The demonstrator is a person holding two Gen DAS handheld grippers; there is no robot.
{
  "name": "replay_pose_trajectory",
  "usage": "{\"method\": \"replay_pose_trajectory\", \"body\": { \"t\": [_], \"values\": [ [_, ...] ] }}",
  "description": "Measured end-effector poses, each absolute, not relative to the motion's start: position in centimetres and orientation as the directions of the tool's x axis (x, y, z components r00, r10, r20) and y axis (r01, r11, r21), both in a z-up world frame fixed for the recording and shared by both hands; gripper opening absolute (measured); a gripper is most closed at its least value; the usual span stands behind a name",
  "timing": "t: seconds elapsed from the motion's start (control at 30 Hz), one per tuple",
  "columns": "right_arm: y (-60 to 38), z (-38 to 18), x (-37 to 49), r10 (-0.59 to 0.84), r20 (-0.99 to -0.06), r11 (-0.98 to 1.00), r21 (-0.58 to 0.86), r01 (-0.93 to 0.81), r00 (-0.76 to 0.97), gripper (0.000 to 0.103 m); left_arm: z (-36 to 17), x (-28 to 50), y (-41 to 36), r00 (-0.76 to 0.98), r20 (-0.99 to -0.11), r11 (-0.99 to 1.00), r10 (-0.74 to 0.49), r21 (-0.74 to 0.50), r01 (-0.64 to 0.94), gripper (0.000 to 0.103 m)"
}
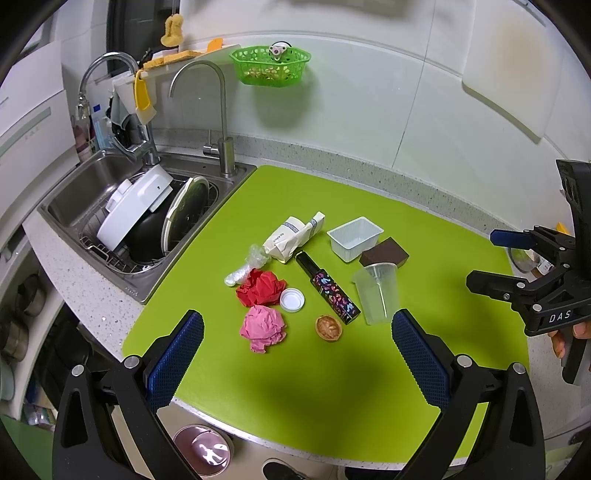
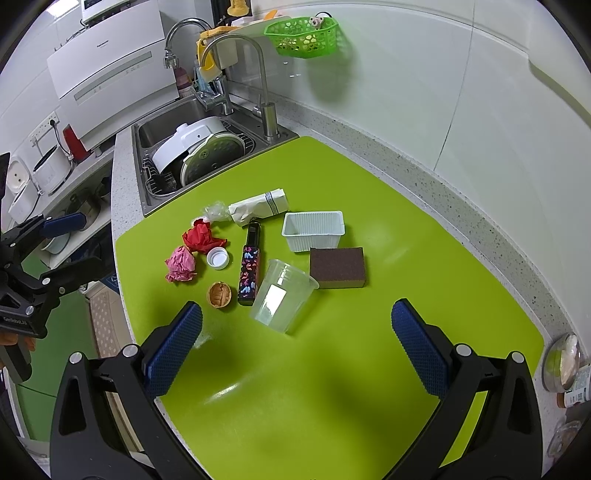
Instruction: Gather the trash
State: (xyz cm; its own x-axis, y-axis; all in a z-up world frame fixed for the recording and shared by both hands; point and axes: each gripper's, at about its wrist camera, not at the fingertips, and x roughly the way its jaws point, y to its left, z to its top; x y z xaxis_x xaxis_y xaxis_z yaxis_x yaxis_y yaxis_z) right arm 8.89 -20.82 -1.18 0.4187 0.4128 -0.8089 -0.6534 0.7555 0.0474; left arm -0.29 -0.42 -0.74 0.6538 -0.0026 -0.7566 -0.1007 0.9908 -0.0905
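On the green mat (image 1: 332,387) (image 2: 406,229) lie a pink paper ball (image 1: 262,328) (image 2: 180,264), a red paper ball (image 1: 260,287) (image 2: 201,238), a white bottle cap (image 1: 292,299) (image 2: 217,257), a walnut shell (image 1: 328,328) (image 2: 220,294), a tipped clear plastic cup (image 1: 377,291) (image 2: 282,295), a white plastic tray (image 1: 354,238) (image 2: 313,230), a crumpled white bag (image 1: 291,238) (image 2: 258,208) and clear film (image 1: 255,258) (image 2: 214,212). My left gripper (image 1: 297,365) (image 2: 68,245) is open and empty above the mat's near edge. My right gripper (image 2: 295,349) (image 1: 491,258) is open and empty, near the cup.
A patterned black bottle (image 1: 330,288) (image 2: 250,264) and a brown sponge (image 1: 384,254) (image 2: 338,266) also lie on the mat. A sink (image 1: 74,184) (image 2: 147,136) full of dishes is at the left. A green basket (image 1: 271,64) (image 2: 303,35) hangs on the wall. Jars (image 2: 565,369) stand at the right edge.
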Motion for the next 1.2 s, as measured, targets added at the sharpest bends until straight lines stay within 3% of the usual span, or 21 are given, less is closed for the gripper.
{"method": "replay_pose_trajectory", "body": {
  "t": [0.7, 1.2],
  "values": [
    [-20.7, -1.6, 9.1, 0.408, -0.816, 0.759, 0.054, -0.649, 0.41, 0.1, -1.2, 0.2, -0.2, 0.646, -0.763, 0.991, -0.004, -0.091, -0.102, 0.098],
    [-19.9, -3.4, 9.6, 0.385, -0.843, 0.761, 0.06, -0.646, 0.376, 0.1, -6.5, 3.7, 1.8, 0.564, -0.826, 0.988, 0.004, -0.082, -0.128, 0.098]
  ]
}}
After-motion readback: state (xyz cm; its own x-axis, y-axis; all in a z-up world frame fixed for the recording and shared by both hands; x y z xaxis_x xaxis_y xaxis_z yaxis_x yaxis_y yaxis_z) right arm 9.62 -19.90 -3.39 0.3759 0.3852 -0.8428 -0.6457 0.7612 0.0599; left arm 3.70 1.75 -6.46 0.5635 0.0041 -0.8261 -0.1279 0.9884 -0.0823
